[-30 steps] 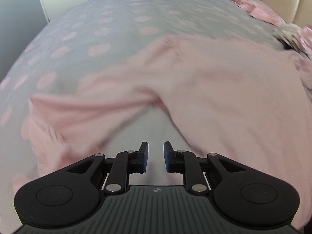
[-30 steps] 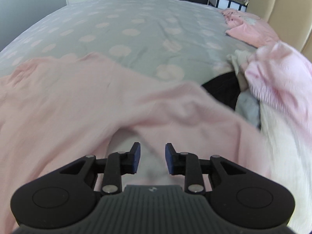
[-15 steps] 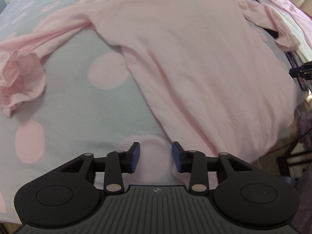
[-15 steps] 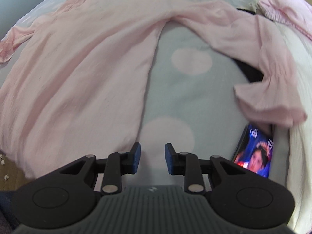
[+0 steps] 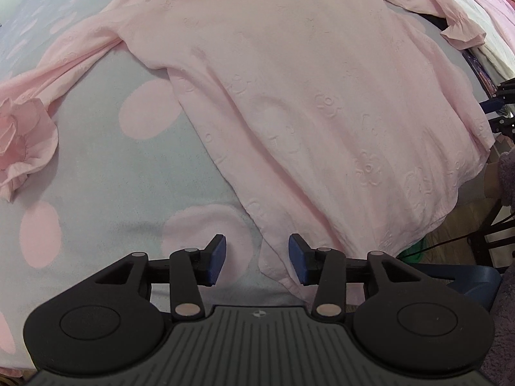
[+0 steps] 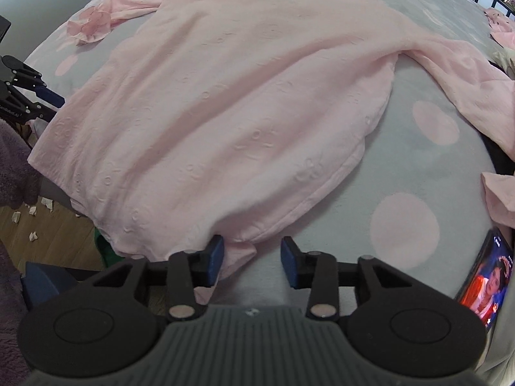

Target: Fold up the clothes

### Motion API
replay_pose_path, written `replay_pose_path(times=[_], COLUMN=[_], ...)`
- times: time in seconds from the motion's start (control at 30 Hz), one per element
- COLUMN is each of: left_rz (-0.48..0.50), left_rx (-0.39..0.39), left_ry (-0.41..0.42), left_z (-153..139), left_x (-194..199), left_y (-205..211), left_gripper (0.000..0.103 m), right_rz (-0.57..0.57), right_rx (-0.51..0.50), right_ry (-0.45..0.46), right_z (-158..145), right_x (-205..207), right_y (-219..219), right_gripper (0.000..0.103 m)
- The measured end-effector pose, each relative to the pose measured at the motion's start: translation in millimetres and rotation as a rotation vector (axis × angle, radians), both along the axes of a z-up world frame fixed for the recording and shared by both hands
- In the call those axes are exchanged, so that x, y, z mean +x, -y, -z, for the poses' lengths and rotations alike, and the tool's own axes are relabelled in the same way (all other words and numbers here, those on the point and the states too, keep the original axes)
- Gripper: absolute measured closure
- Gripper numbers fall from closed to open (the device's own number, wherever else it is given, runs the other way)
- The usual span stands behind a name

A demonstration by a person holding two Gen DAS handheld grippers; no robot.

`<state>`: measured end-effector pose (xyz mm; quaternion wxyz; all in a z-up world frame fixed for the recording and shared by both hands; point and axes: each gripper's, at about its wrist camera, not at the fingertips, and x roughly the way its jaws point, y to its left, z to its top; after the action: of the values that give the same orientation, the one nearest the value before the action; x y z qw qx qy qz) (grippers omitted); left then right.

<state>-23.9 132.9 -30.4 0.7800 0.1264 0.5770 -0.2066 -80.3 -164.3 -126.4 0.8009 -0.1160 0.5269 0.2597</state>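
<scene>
Two hand-held grippers, the left and the right, have just been opening; each stands partly open over a hem corner of the pink top, gripping nothing. One cuff runs off the edge. The top lies flat on the spotted bed. A phone glows nearby, half hidden.

pink long-sleeved top spread flat on spotted bed cover, sleeves out sideways, hem overhanging bed edge.

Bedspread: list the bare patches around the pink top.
Bare bedspread lies between the pink top and its left sleeve; more between the hem and phone. Crowded: the clothes pile.
</scene>
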Motion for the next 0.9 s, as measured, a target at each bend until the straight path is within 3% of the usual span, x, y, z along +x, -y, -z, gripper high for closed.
replay_pose_path(times=[0.17, 0.37, 0.47, 0.53, 0.73, 0.8, 0.83, 0.9], left_rz=[-0.023, -0.054, -0.083, -0.094, -0.138, -0.115, -0.1, -0.106], left_rx=[-0.031, -0.08, -0.088, -0.103, -0.123, -0.133, -0.139, -0.135], left_ry=[-0.009, -0.022, -0.047, -0.066, -0.106, -0.106, -0.108, -0.114], left_z=[-2.2, -4.8, -1.0, 2.0, 14.9, 12.9, 11.4, 9.8], left_x=[4.1, 5.9, 7.2, 7.8, 13.4, 12.0, 11.1, 10.2], left_y=[-1.7, -4.6, -6.2, -7.1, -0.2, 5.5, 8.1, 8.2], left_gripper=[0.062, 0.061, 0.06, 0.059, 0.057, 0.066, 0.078, 0.089], right_rz=[0.057, 0.153, 0.191, 0.204, 0.208, 0.227, 0.239, 0.259], right_rx=[0.049, 0.138, 0.156, 0.164, 0.001, -0.033, -0.037, -0.037], right_ry=[-0.021, -0.11, -0.143, -0.157, -0.107, -0.099, -0.102, -0.11], right_z=[-4.1, 2.3, 10.0, 12.7, -2.5, -4.1, -3.9, -3.3], right_x=[6.2, 19.4, 25.5, 28.3, 24.0, 23.0, 22.3, 21.1], right_y=[7.7, 11.2, 12.5, 13.1, 15.0, 21.7, 27.3, 35.4], right_gripper=[0.061, 0.063, 0.097, 0.098, 0.099, 0.099, 0.099, 0.099])
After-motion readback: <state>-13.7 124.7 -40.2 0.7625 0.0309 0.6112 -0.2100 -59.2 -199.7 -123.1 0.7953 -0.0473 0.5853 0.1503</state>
